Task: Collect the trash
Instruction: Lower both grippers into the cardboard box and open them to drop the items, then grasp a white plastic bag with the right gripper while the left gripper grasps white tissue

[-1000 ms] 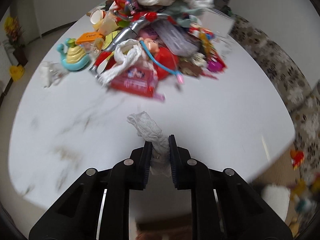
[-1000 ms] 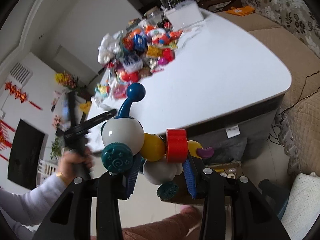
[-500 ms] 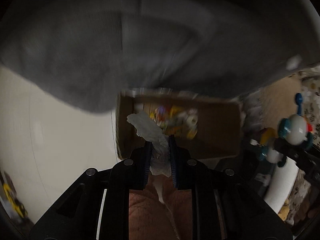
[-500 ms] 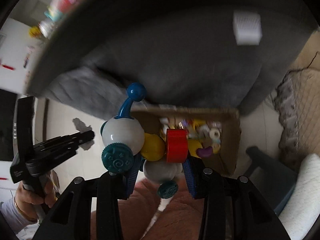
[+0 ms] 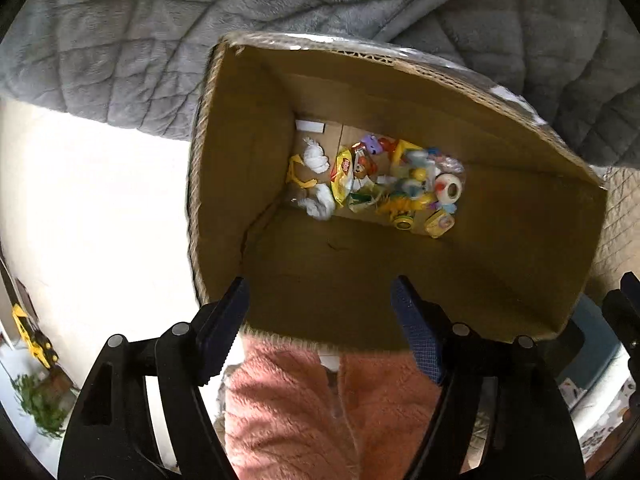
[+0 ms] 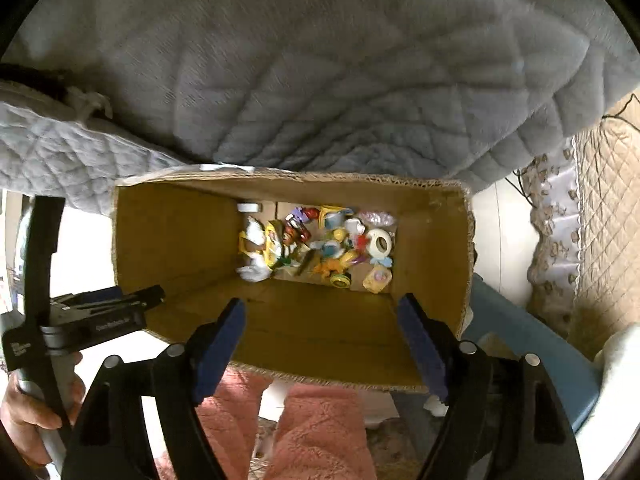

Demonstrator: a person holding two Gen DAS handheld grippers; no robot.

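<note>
An open cardboard box point(image 5: 248, 140) point(image 6: 172, 232) stands on the floor below both grippers. A heap of colourful toys and wrappers point(image 5: 384, 184) point(image 6: 320, 240) lies on its bottom. A crumpled white tissue point(image 5: 320, 204) point(image 6: 252, 272) rests at the heap's left end, slightly blurred. My left gripper point(image 5: 318, 284) points down over the box's near wall, jaws opening, nothing between them. It also shows at the left of the right wrist view point(image 6: 156, 296), held by a hand point(image 6: 24, 400). My right gripper point(image 6: 320, 300) hangs over the box, jaws opening and empty.
A grey quilted blanket point(image 5: 120, 40) point(image 6: 320, 60) hangs over the box's far side. Pink fluffy legs point(image 5: 320, 400) point(image 6: 320, 432) press against the near wall. Pale floor point(image 5: 80, 200) lies left; a blue object point(image 6: 520, 340) and a beige quilted cover point(image 6: 600, 220) lie right.
Both grippers sank from table height to just above the box. The left one let go of the tissue, the right one let go of the ball-shaped toy, and both sets of jaws spread apart.
</note>
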